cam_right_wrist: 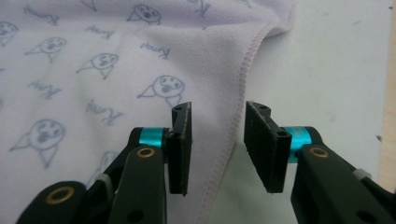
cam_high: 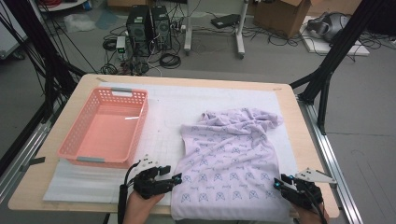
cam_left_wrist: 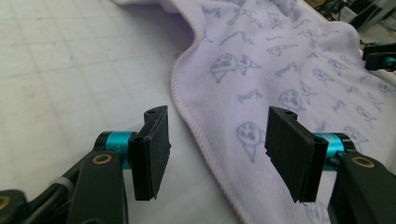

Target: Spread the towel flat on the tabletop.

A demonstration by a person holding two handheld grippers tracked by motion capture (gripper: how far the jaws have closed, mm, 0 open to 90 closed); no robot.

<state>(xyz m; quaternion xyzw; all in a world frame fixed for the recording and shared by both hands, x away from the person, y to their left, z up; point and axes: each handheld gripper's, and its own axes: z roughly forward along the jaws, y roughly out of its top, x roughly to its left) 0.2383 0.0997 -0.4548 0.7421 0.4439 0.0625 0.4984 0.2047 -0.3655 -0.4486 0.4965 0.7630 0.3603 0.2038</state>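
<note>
While 1 towel (cam_high: 231, 161) and 1 basket (cam_high: 105, 126) lie flat, 2 grippers' fingers (cam_left_wrist: 152, 154) stand apart.

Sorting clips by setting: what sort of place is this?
Probably a lab or workshop, not a home: computer towers and tangled cables on the floor, cardboard boxes behind, and black frame struts around the table.

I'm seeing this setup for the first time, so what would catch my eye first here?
Most striking is the lilac towel printed with small animal faces, spread over the right half of the white mat, its far end rumpled. To its left stands an empty pink basket. At the near edge the left gripper and right gripper flank the towel's near corners, jaws open, each astride a hem without gripping it.
</note>
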